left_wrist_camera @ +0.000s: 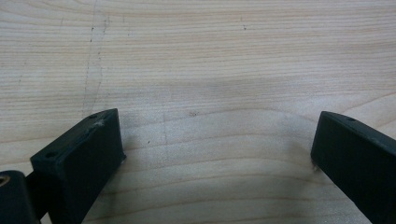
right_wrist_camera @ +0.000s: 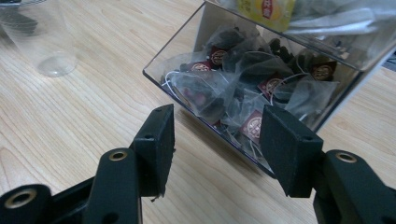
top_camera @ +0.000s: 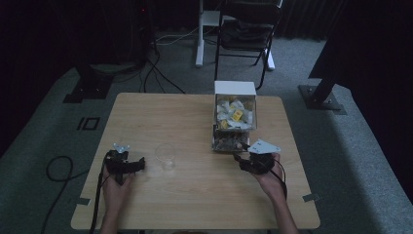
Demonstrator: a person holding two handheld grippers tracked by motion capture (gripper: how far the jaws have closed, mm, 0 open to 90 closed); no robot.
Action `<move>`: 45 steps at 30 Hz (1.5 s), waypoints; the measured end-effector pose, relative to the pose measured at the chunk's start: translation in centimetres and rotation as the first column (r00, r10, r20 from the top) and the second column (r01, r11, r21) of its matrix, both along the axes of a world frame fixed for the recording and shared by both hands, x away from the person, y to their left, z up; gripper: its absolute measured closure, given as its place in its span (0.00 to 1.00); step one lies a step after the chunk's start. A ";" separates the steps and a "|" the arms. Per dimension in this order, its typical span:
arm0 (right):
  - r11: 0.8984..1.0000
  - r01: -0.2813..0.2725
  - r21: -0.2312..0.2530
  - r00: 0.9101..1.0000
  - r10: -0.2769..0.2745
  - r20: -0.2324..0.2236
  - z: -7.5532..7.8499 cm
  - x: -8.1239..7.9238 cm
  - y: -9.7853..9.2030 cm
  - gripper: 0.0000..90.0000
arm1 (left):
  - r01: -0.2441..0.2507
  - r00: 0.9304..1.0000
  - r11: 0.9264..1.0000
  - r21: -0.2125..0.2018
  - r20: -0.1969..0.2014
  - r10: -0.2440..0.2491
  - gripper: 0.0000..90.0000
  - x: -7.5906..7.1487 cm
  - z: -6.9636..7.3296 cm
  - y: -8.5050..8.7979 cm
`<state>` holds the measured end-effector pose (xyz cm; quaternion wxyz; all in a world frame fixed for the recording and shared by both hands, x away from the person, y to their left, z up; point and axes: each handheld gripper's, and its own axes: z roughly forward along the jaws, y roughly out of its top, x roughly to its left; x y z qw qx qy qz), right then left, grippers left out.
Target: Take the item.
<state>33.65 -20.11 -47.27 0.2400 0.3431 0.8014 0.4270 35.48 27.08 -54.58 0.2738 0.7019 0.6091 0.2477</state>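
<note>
My left gripper (top_camera: 142, 163) sits near the surface's (top_camera: 160, 112) left edge, toward the near side, jaws spread wide over bare wood, nothing between them. Just to its right stands a clear plastic cup (top_camera: 165, 156), upright and apart from the gripper. Right of centre, running from the far edge, is a clear box (top_camera: 234, 122) of tea bags (right_wrist_camera: 212, 95); dark sachets with red tags fill its near compartment, pale ones and a yellow packet (top_camera: 237, 115) lie farther back. My right gripper (top_camera: 238, 161) is at the box's near end, toward the right edge, jaws partly apart and pointed at the clear wall, gripping nothing.
</note>
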 end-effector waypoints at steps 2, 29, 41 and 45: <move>1.000 -0.008 -0.002 1.000 0.008 0.000 -0.1 0.1 0.4 0.51 | 0.000 1.000 1.000 0.000 0.000 0.000 0.03 0.0 0.0 0.0; 0.999 -0.045 -0.006 0.998 0.044 -0.052 -1.9 1.7 2.4 0.52 | 0.000 1.000 1.000 0.000 0.000 0.000 0.03 0.0 0.0 0.0; 0.997 -0.072 -0.001 0.995 0.072 -0.063 -1.6 1.1 1.9 0.60 | 0.000 1.000 1.000 0.000 0.000 0.000 0.03 0.0 0.0 0.0; 0.997 -0.082 -0.007 0.995 0.082 -0.063 -1.6 0.6 1.9 0.60 | 0.000 1.000 1.000 0.000 0.000 0.000 0.03 0.0 0.0 0.0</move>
